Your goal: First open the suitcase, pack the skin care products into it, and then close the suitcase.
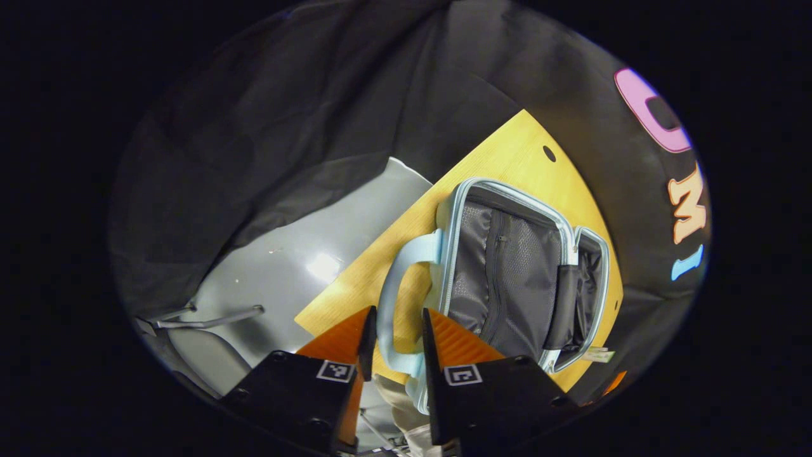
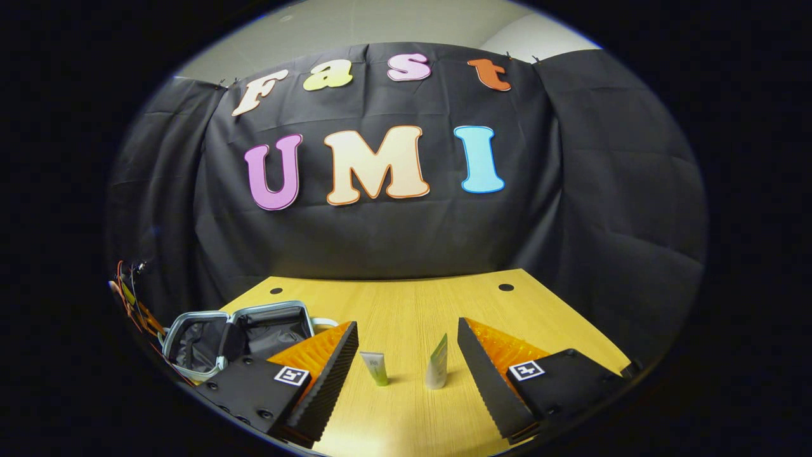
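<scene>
Left gripper view finds the suitcase [image 1: 520,266] lying open on the wooden tabletop [image 1: 507,152], its dark lined halves spread flat and its pale blue handle [image 1: 396,298] looping toward me. My left gripper [image 1: 396,339] has its orange fingers [image 1: 346,343] set on either side of that handle, slightly apart; I cannot tell whether they press on it. From the right gripper view, the open suitcase [image 2: 238,336] sits at the far left edge of the tabletop [image 2: 444,298], and nothing I can make out lies inside it yet. Two skin care tubes stand upright between the widely spread fingers [image 2: 330,374] of my right gripper [image 2: 406,362]: a green tube [image 2: 377,368] and a pale tube [image 2: 438,365], near each other but not touching, neither one held. I judge the opening step done. Packing has not begun, with both tubes well apart from the suitcase, and closing comes after that.
</scene>
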The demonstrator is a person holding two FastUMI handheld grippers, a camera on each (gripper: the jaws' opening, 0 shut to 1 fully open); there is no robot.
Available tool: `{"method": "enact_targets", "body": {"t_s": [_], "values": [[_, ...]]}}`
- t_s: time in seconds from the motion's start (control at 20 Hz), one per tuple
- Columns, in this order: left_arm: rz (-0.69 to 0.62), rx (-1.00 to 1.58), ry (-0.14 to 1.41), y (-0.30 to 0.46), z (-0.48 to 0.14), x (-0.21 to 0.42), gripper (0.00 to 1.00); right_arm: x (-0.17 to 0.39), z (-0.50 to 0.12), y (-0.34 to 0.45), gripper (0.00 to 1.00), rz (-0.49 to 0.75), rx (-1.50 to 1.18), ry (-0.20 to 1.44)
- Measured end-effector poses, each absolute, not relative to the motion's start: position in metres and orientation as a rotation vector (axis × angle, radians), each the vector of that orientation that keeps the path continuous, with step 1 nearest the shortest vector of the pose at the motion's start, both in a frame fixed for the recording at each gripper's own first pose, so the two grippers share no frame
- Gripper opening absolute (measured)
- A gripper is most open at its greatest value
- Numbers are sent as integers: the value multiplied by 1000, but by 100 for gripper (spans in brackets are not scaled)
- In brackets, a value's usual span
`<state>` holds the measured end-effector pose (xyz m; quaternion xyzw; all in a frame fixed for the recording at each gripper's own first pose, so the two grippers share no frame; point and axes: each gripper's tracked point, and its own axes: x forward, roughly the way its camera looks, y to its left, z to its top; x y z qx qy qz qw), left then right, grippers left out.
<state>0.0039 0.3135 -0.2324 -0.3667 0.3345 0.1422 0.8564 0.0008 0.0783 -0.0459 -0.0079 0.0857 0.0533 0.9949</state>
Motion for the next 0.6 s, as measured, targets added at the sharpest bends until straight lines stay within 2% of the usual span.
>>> {"method": "enact_targets", "body": {"t_s": [0.2, 0.25, 0.4, 0.6], "values": [[368, -737, 708, 326, -235, -17, 75, -3, -53, 88, 98, 129, -15, 179], [394, -725, 712, 327, -232, -23, 89, -3, -54, 89, 98, 131, -15, 180], [429, -601, 681, 319, -206, -29, 90, -6, -62, 87, 98, 133, -11, 192], [296, -465, 647, 249, -156, -24, 89, -5, -68, 74, 98, 123, 2, 205]]}}
